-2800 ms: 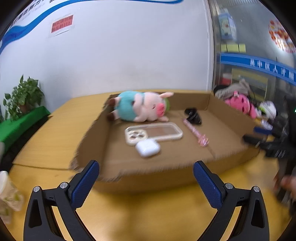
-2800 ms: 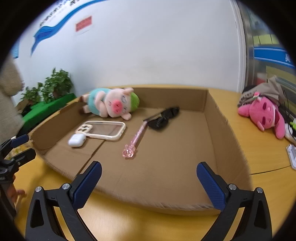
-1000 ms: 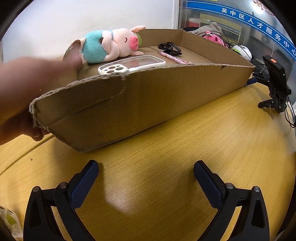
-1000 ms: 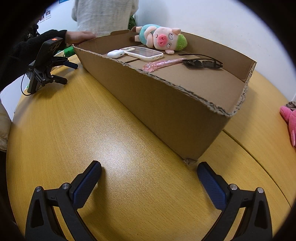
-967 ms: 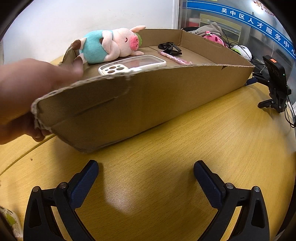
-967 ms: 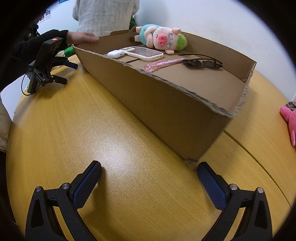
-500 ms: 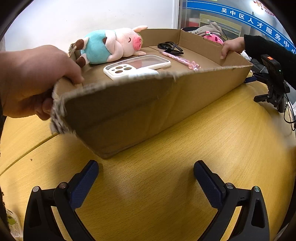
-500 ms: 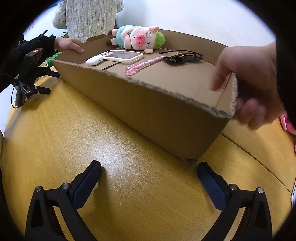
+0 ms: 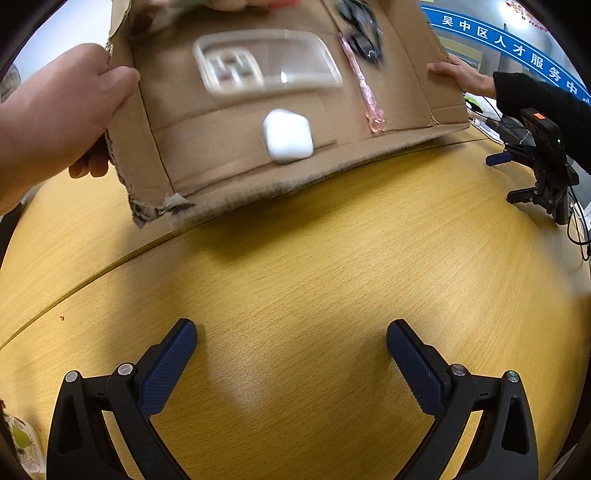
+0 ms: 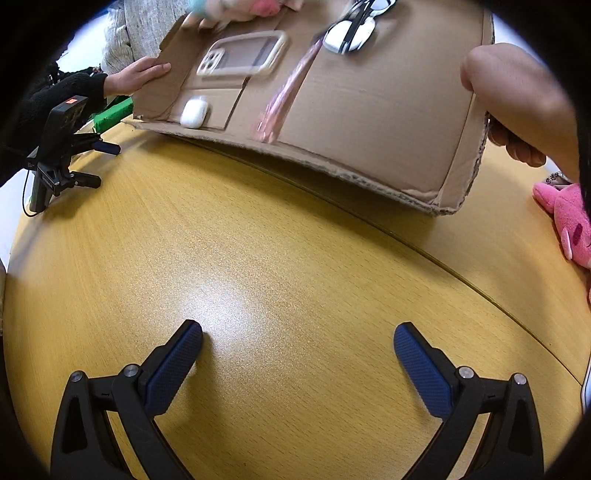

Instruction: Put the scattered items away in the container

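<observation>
A shallow cardboard box (image 9: 207,166) (image 10: 369,122) is held by two bare hands and tipped steeply toward me, its near edge low over the yellow table. Inside lie a white earbud case (image 9: 287,136) (image 10: 194,112), a clear phone case (image 9: 266,64) (image 10: 242,53), a pink pen (image 9: 364,94) (image 10: 284,98) and black sunglasses (image 9: 360,35) (image 10: 351,24). A plush pig (image 10: 236,7) shows at the box's top edge. My left gripper (image 9: 291,354) and right gripper (image 10: 298,354) rest open and empty on the table in front of the box.
The other gripper stands on the table at the right in the left wrist view (image 9: 539,162) and at the left in the right wrist view (image 10: 55,155). A pink plush toy (image 10: 569,221) lies at the right table edge. A seam crosses the yellow tabletop (image 9: 295,277).
The hands have lifted the box's far side and tipped it toward me. The items inside are sliding toward the low near edge. Both grippers have stayed still on the table.
</observation>
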Demonstrator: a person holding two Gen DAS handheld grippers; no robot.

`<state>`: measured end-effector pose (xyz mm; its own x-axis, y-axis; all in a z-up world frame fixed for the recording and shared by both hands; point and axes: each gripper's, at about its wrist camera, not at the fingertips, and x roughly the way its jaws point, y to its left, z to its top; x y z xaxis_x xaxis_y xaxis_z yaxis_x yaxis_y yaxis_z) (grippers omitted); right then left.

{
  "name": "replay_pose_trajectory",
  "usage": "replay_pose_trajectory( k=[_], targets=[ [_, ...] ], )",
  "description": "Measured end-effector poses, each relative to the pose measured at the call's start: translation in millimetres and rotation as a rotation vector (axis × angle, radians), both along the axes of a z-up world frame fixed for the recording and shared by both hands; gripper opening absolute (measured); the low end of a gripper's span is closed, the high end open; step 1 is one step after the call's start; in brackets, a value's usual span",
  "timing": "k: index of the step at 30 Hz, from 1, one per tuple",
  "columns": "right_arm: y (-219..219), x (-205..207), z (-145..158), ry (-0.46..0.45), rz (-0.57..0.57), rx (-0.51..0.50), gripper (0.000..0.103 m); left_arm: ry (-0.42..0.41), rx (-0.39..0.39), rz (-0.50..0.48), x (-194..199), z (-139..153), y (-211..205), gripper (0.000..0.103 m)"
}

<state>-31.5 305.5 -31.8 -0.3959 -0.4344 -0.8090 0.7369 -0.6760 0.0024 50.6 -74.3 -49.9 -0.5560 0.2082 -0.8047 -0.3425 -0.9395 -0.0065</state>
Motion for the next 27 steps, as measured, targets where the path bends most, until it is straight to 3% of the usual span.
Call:
replay_pose_trajectory(
  k=[27],
  targets=[
    [3.6, -1.2, 1.8, -0.001, -0.002, 0.0, 0.103, 0.0, -0.001, 0.001, -1.8, -7.6, -7.8, 0.103]
  ],
)
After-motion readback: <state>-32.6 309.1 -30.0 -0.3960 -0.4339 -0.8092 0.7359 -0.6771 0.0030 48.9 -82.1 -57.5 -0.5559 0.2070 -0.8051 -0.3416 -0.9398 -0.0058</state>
